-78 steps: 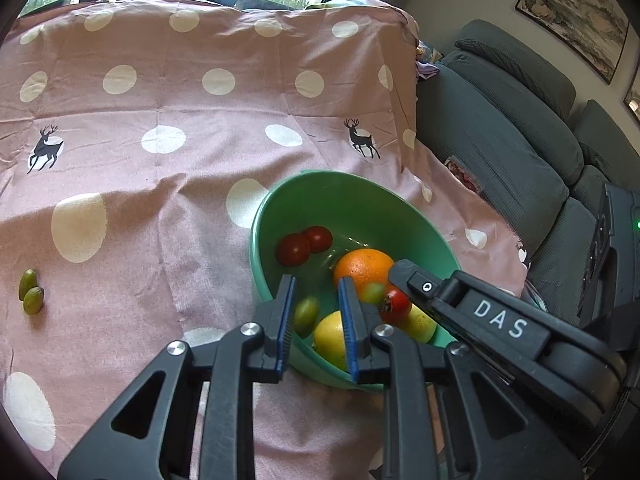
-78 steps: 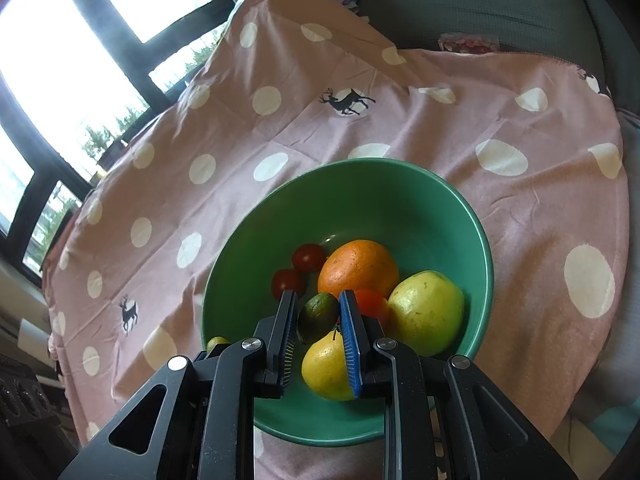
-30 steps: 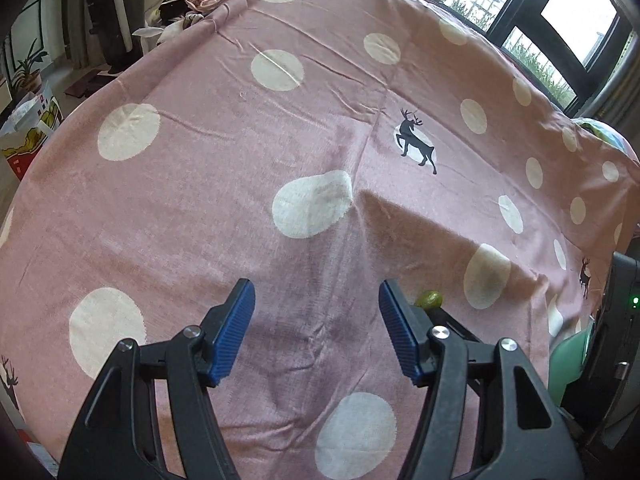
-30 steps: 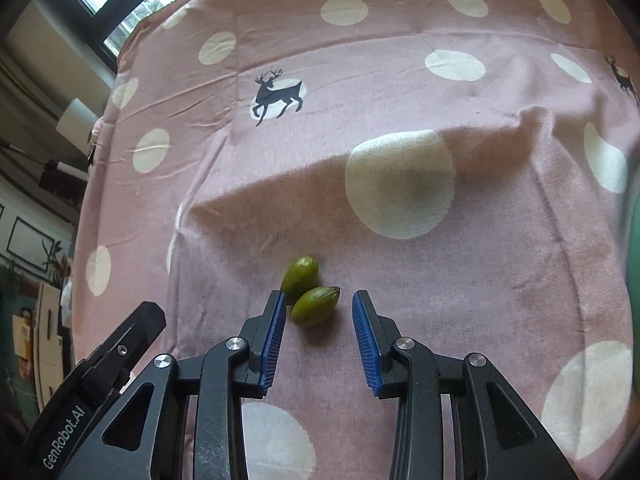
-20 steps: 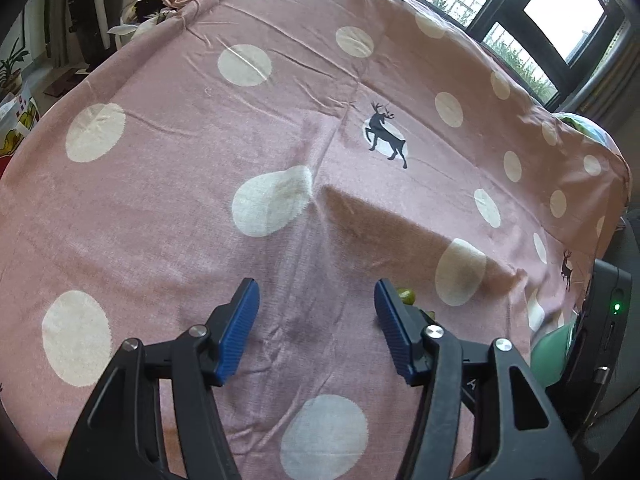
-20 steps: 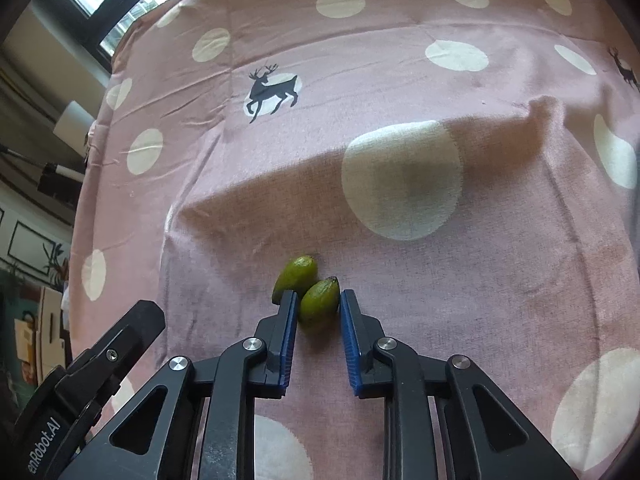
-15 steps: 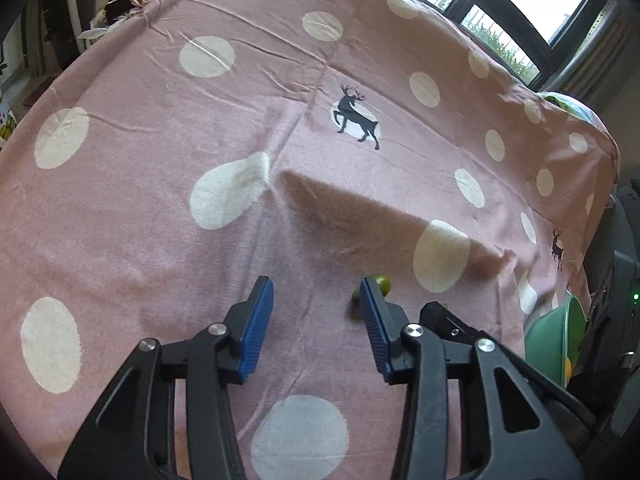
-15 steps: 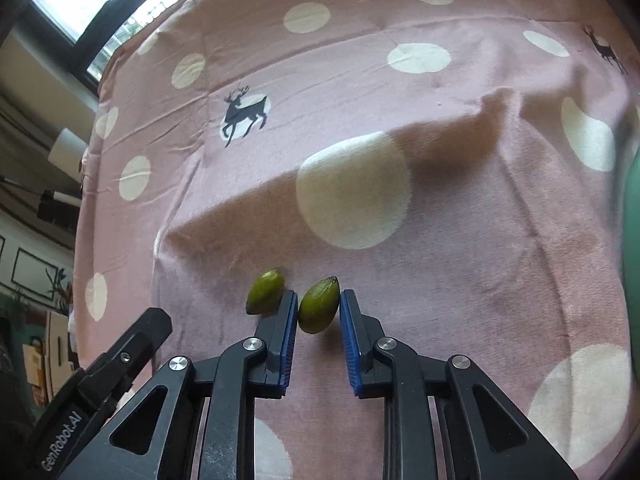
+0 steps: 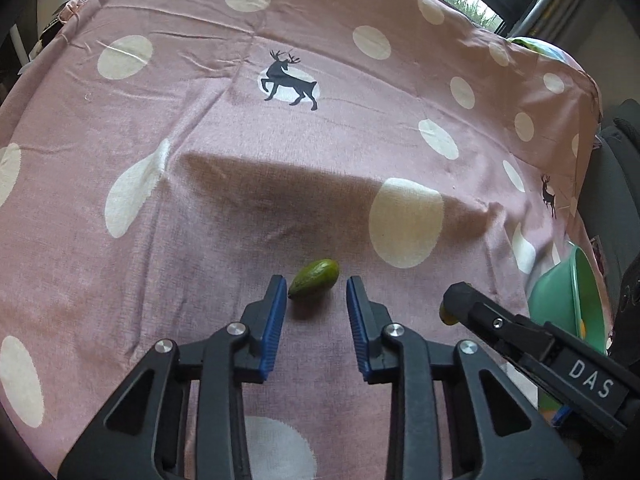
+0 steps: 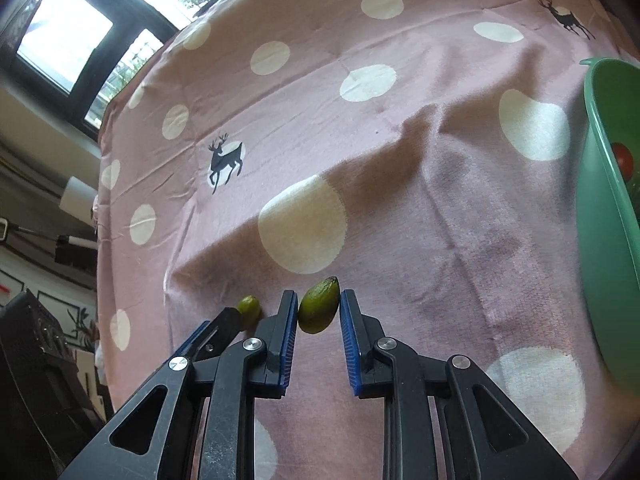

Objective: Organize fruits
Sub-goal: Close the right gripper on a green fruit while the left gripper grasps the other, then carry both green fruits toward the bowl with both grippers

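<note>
**Two green fruits, one in each claw's sights**

Left wrist view: the left gripper (image 9: 316, 292) is spread wide over the pink spotted cloth (image 9: 200, 208), and a small green fruit (image 9: 314, 278) lies on the cloth right at the tips, its pointed end just beside the left finger (image 9: 274, 320) and clear of the right one. Nothing is squeezed here; the blue pads stand released. Off to the right the other tool, the right gripper (image 9: 450, 308), pokes in with a sliver of yellow-green showing at its tip. Beyond it, near the cloth's right edge, the green bowl (image 9: 560, 296) shows its outer wall and rim.

Right wrist view: the right gripper (image 10: 318, 312) is clenched on a second green fruit (image 10: 318, 310), both blue pads pressed against its sides, stem end pointing away from the camera. It seems to sit a touch above the cloth, though the fisheye makes that hard to swear to. Just to the left, the first fruit (image 10: 249, 305) peeks out beside the tip of the left gripper (image 10: 228, 322). The bowl (image 10: 600, 240) fills the right edge of the view, with a red tomato (image 10: 622, 160) visible inside it.
</note>
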Motion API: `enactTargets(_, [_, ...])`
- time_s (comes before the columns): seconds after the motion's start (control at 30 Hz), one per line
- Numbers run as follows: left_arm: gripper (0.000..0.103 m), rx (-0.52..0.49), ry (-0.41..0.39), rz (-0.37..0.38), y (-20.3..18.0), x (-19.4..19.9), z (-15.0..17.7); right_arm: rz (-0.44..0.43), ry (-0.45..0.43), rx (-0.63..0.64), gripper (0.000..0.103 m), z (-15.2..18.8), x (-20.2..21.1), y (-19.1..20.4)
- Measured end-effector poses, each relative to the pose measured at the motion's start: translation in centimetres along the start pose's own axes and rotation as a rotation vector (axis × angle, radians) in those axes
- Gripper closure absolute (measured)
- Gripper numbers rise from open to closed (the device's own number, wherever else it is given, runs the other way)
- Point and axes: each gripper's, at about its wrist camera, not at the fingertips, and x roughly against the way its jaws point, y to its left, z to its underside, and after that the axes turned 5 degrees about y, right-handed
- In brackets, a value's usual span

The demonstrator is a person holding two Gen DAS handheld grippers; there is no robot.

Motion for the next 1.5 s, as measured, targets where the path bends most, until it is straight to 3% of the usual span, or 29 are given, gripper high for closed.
enactTargets(0.17, [0.09,-0.001,0.038,-0.015,0.1,-1.1,0.1,-0.006,-0.004,-0.006,0.08,-0.1,0.1,-0.1])
enactTargets(0.5, [0.095,0.009,0.006,0.004,0.1,-0.6,0.4,-0.01,-0.009,-0.016,0.08,0.1,0.4,-0.5])
enactTargets(0.67, [0.095,-0.046,-0.076,0.04,-1.2,1.3,0.7,-0.016,-0.031,-0.015,0.08,0.2,1.3,-0.7])
enactTargets(0.83, [0.095,-0.036,-0.051,0.02,-1.1,0.7,0.5,-0.013,-0.036,-0.023,0.08,0.3,1.7,-1.1])
enactTargets(1.0, [0.095,0.03,-0.058,0.079,0.4,1.3,0.1,-0.017,-0.043,-0.04,0.08,0.3,2.1,-1.8])
enactTargets(1.3, [0.095,0.051,-0.044,0.038,0.4,0.2,-0.6,-0.022,-0.04,-0.053,0.08,0.3,2.2,-2.1])
enactTargets(1.5, [0.088,0.051,-0.029,0.053,0.0,-1.0,-1.0,-0.024,-0.04,-0.057,0.08,0.2,2.2,-2.2])
